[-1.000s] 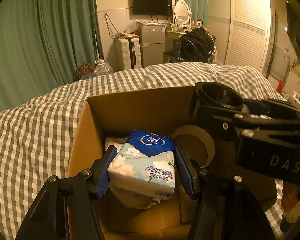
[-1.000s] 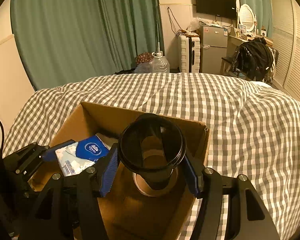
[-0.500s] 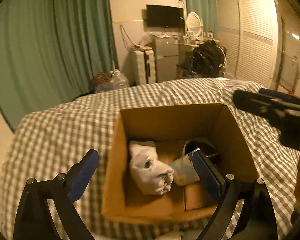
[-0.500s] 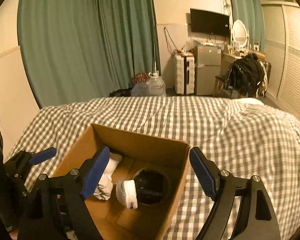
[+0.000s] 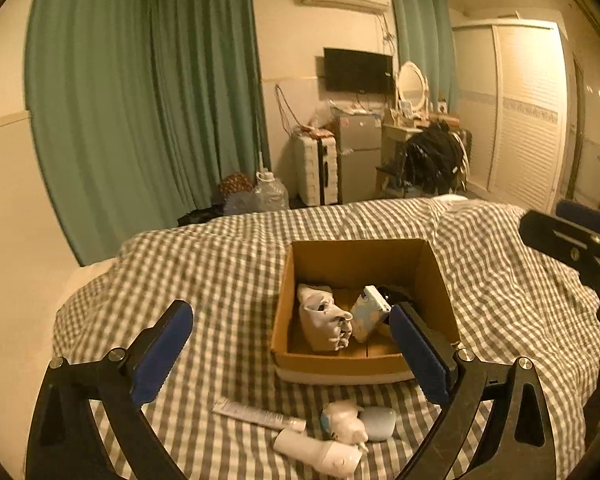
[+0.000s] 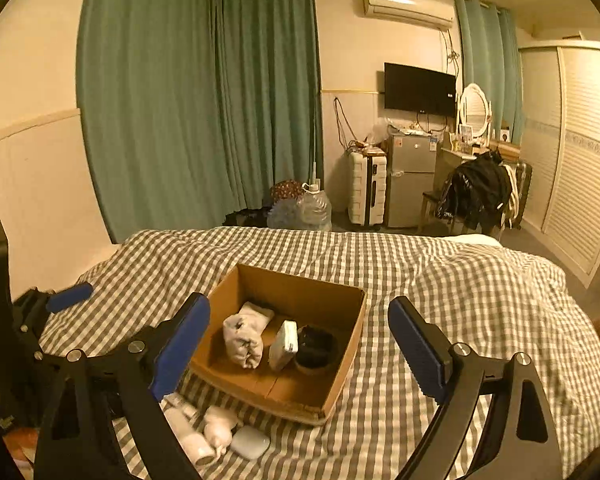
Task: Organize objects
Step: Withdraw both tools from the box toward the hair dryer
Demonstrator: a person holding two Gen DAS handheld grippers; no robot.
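Note:
A brown cardboard box (image 5: 364,364) (image 6: 342,376) stands on the checked bed. Inside lie a white cloth bundle (image 5: 326,322) (image 6: 246,334), a tissue pack (image 5: 368,312) (image 6: 284,344) on its edge and a black cup (image 6: 316,348). In front of the box lie a tube (image 5: 260,416), a white bottle (image 5: 320,454) (image 6: 188,436), a small white figure (image 5: 344,424) (image 6: 218,428) and a pale oval case (image 5: 378,422) (image 6: 250,442). My left gripper (image 5: 292,356) is open and empty, above and short of the box. My right gripper (image 6: 300,348) is open and empty, above the box.
The checked bedspread (image 5: 204,264) (image 6: 460,280) spreads all around the box. The right gripper shows at the right edge of the left wrist view (image 5: 572,244). Green curtains, a suitcase, a small fridge and a chair with a black bag stand beyond the bed.
Both grippers opened: the left let go of the tissue pack and the right let go of the black cup, both into the box. Both then pulled back and up from the box.

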